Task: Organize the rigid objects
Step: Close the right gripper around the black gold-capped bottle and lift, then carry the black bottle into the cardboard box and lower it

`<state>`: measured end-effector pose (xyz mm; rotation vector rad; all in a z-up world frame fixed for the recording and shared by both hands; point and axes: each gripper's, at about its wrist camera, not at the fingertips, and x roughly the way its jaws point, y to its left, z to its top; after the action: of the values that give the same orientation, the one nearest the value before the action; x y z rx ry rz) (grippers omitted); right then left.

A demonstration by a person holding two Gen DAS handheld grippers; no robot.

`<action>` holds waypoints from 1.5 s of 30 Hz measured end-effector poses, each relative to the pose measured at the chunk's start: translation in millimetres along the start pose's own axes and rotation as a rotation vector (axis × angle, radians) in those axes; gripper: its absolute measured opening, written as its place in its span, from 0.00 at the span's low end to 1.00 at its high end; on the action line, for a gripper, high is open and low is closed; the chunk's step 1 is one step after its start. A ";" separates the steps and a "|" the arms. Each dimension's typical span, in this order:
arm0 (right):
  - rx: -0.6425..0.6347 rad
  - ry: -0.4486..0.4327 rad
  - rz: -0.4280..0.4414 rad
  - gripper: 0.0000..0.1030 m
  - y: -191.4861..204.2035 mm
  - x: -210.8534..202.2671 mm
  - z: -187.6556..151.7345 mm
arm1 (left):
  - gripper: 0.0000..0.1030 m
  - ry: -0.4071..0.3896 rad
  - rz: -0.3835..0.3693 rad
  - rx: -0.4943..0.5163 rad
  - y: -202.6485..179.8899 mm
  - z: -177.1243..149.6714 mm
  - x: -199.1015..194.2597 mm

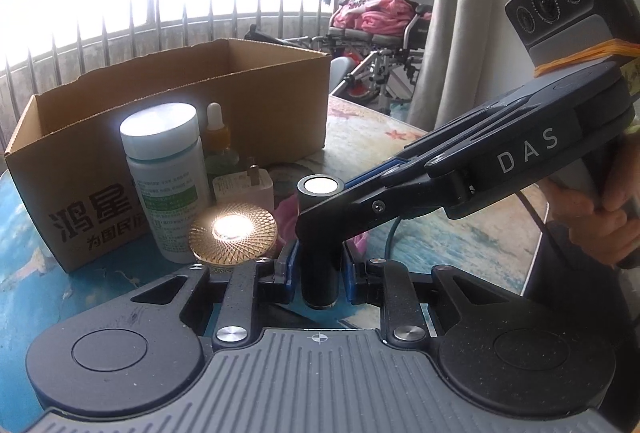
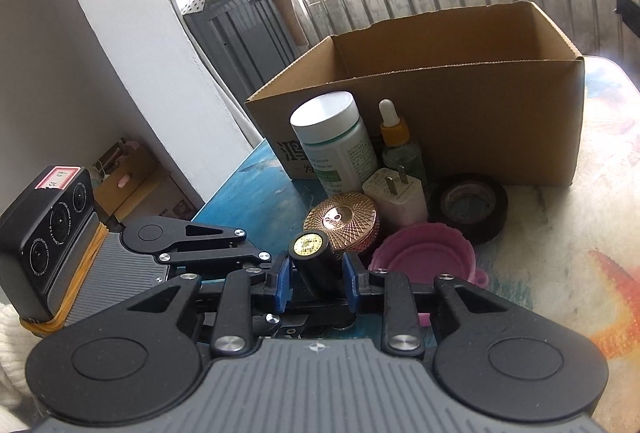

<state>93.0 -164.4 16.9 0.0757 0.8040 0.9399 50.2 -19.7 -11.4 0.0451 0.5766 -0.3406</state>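
A short black cylinder with a shiny cap (image 2: 314,261), at lower centre, is pinched by the left gripper (image 1: 318,269) and the right gripper (image 2: 314,279). A slip could topple the gold patterned disc (image 2: 341,221) beside it; the open cardboard box (image 2: 460,73) stands behind.

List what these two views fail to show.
- Cardboard box floor: both views, hidden by its near wall.
- White bottle label: both views, print too small.
- Gold lid centre: left view, washed out by glare.
- Left tongs grip on black cylinder: pad contact unclear, both views.
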 end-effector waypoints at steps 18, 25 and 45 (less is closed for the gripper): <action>-0.149 -0.114 0.103 0.28 15.3 -1.0 194.9 | 0.20 0.047 0.138 0.088 76.5 164.0 1.6; 0.038 0.028 0.154 0.28 -23.8 101.2 247.9 | 0.20 0.303 0.181 0.021 146.1 167.0 65.0; 0.207 0.207 0.068 0.29 -84.2 234.6 242.9 | 0.20 0.694 0.376 -0.025 217.7 163.9 155.7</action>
<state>384.7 25.4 20.8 0.1888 1.0955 0.9358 330.0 116.1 30.3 0.2514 1.2371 0.0636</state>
